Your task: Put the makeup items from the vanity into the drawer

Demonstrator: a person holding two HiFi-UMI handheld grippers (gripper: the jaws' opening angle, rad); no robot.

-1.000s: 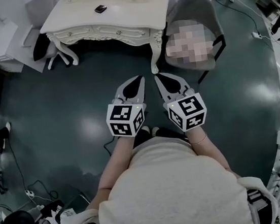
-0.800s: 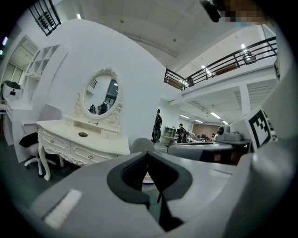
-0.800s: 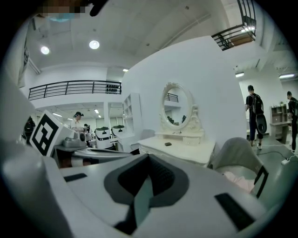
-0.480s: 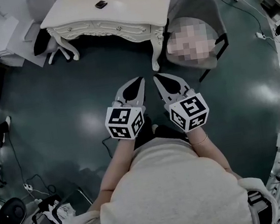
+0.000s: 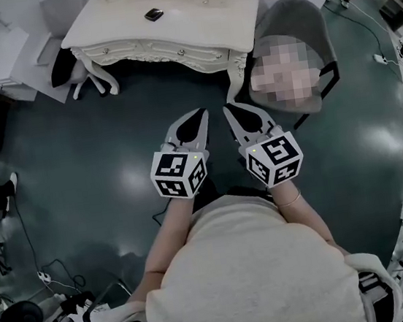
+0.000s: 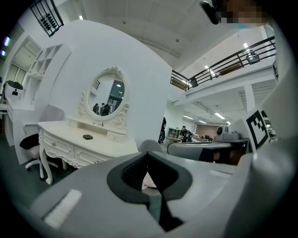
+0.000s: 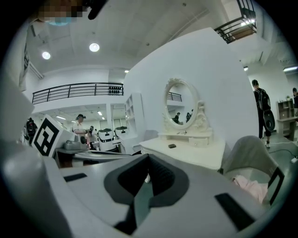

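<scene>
Both jaw pairs are pressed together and hold nothing. The left gripper (image 5: 200, 115) and the right gripper (image 5: 229, 110) hang side by side in front of the person's body, tips pointing towards the vanity (image 5: 191, 25) and well apart from it, above bare floor.

The floor (image 5: 76, 158) is dark teal and glossy, with soft light patches on it. Cables (image 5: 50, 272) trail along its left edge. A grey tub chair (image 5: 293, 15) stands just beside the vanity's right front leg, and the right gripper view shows something pink lying on its seat. Behind the vanity an oval mirror (image 6: 106, 96) in a carved white frame stands against a curved white wall. Above and beyond runs a gallery with a dark railing (image 6: 242, 51) in a large, bright hall.

The vanity is cream-white and ornate, on curved legs. The drawer fronts (image 5: 161, 49) along its front carry small knobs and all look closed. On its top lies one small dark item (image 5: 153, 13), flat and roughly rectangular, alone near the middle. Its details are too small to tell.
</scene>
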